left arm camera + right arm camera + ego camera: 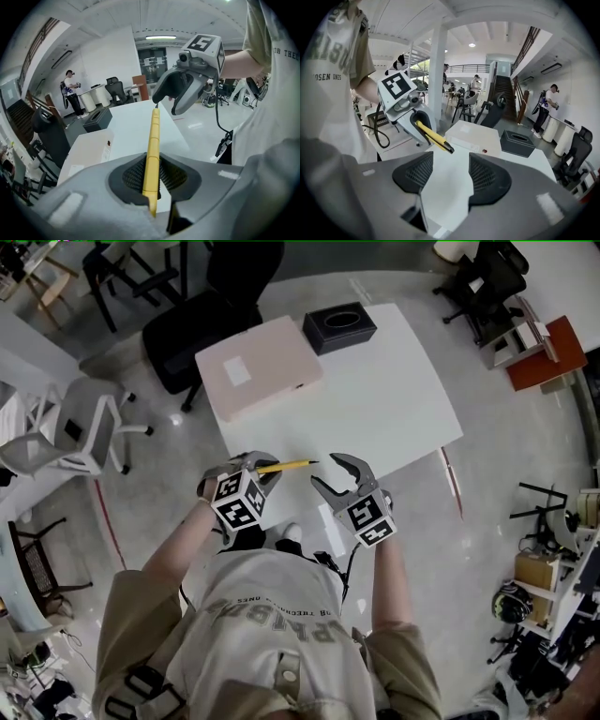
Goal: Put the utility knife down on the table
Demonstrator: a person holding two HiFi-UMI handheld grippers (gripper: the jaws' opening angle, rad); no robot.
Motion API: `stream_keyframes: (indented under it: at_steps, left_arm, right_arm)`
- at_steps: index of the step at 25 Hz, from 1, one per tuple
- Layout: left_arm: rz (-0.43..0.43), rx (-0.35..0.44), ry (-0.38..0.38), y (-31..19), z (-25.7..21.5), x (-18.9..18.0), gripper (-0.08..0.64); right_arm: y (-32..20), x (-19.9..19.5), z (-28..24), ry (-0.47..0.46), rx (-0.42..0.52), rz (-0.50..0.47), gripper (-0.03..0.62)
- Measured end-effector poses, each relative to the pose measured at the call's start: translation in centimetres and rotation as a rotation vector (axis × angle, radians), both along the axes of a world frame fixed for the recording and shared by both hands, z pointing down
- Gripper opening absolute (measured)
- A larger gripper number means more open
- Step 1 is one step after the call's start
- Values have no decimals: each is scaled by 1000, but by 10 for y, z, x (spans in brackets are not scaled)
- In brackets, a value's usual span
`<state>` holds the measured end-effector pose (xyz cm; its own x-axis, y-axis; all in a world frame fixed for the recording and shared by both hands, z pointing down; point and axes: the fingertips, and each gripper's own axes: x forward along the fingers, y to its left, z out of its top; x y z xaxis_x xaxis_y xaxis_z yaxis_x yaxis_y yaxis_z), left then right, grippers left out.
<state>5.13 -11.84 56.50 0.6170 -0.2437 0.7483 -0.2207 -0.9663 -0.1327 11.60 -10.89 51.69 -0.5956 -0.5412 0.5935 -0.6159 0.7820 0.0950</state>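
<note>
Left hand-held gripper (151, 180), at lower centre of the head view, clamped the rear of a slim yellow utility knife (153, 145). Its dark tip jutted over the white table's (375, 409) near edge, seemingly poised for setting down. The right hand-held gripper (451, 176) hovered alongside, jaws apart and empty.

Head view: rear half of utility knife (292, 465) hidden behind left hand-held gripper (255, 465); blade end too small to tell if out. Near edge of worktop (394, 409) partly covered by it & right hand-held gripper (330, 474). Btm edge cuts off person (272, 634).
</note>
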Motion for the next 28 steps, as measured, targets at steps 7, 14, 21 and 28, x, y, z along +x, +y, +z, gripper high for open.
stream_keyframes:
  at_steps: [7, 14, 21, 28]
  left_arm:
    - [126, -24, -59, 7, 14, 6, 58]
    - [225, -47, -100, 22, 30, 11, 58]
    - [279, -48, -124, 27, 41, 12, 58]
    - [304, -50, -152, 27, 45, 8, 58]
  right_arm:
    - [9, -17, 28, 220, -56, -151, 233]
    - [22, -36, 49, 367, -92, -310, 207]
    - [34, -48, 74, 482, -139, -429, 178]
    - [36, -49, 83, 522, -168, -474, 144]
